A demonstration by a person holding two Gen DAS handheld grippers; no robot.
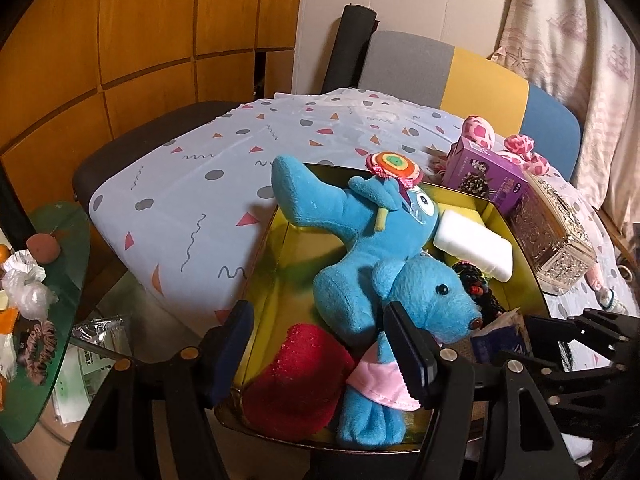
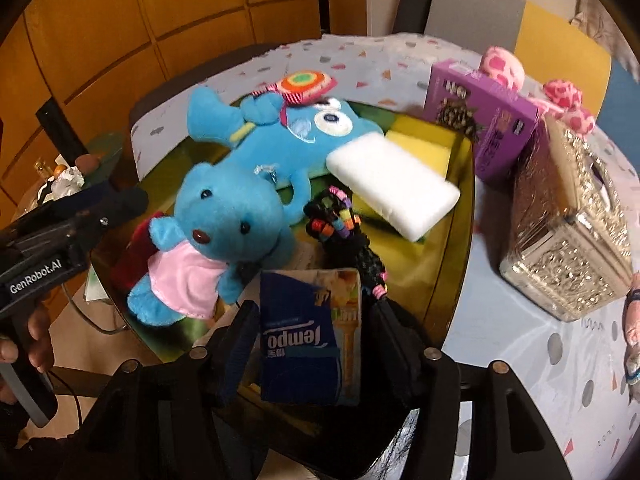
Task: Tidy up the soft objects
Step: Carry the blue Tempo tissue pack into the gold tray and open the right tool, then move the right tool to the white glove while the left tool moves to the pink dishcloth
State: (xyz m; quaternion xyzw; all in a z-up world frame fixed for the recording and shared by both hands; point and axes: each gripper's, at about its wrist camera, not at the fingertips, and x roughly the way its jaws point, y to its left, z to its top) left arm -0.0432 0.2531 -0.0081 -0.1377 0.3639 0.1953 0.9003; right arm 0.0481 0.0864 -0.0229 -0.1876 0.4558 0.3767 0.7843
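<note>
A gold tin box (image 1: 276, 248) on the patterned tablecloth holds soft things. In it lie a blue bear in a pink skirt (image 1: 424, 296), a big-eyed blue plush (image 1: 344, 216) with a lollipop, a white sponge (image 1: 472, 248), a red soft piece (image 1: 296, 376) and a black beaded cord (image 2: 340, 220). My left gripper (image 1: 320, 312) hangs open over the box's near corner, above the red piece and the bear's legs. My right gripper (image 2: 314, 312) stands open around a blue Tempo tissue pack (image 2: 304, 344) that rests in the box, with a small gap at the pads.
A purple carton (image 2: 480, 120) and an ornate silver tissue box (image 2: 568, 240) stand right of the tin. A pink spotted plush (image 2: 502, 66) lies behind them. A cluttered glass side table (image 1: 60, 240) is at the left, and a chair back (image 1: 480, 76) stands behind the table.
</note>
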